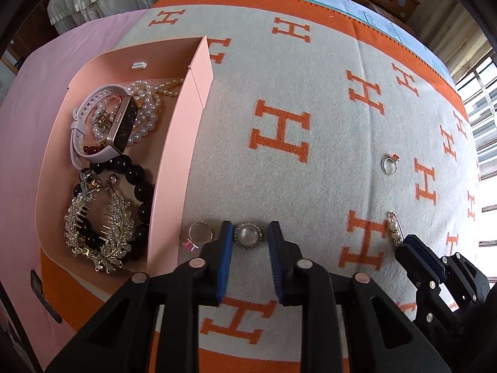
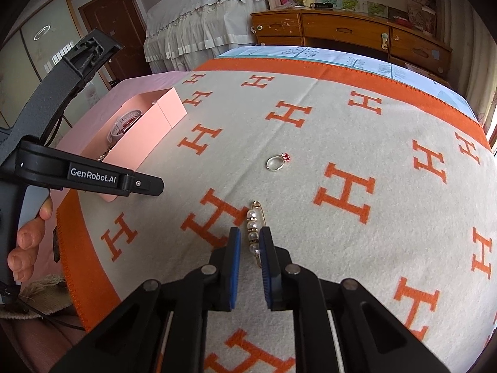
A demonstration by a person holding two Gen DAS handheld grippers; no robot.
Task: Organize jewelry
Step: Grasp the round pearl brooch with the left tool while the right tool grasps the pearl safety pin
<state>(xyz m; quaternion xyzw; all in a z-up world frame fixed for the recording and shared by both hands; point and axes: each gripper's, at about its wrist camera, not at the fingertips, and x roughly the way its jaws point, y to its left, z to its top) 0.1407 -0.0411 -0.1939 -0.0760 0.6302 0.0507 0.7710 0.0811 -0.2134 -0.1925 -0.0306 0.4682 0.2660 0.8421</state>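
Bedroom furniture, a wooden dresser (image 2: 348, 31) and a covered bed, stands behind a grey blanket (image 1: 310, 71) with orange H letters and an orange border. On the blanket's left part sits an open pink box (image 1: 174, 161), the landmark for the rest. Inside the box lie a pale-strapped watch (image 1: 108, 124), a pearl necklace (image 1: 146, 105), a black bead bracelet (image 1: 136, 180) and a sparkly leaf-shaped hair comb (image 1: 102, 230).

Just right of the box's near corner lies a thin ring with a pink stone (image 1: 198, 236). Next to that, further from the box, a round pearl ring (image 1: 247, 236) sits between the blue pads of the left gripper (image 1: 250, 237); the pads stand close on either side, though whether they touch it I cannot tell.

Well right of the box, the right gripper (image 2: 251, 242) is pinching a gold safety pin strung with pearls (image 2: 255, 227), which still lies on the blanket. Beyond the pin, a silver ring with a red stone (image 2: 276, 161) rests alone.
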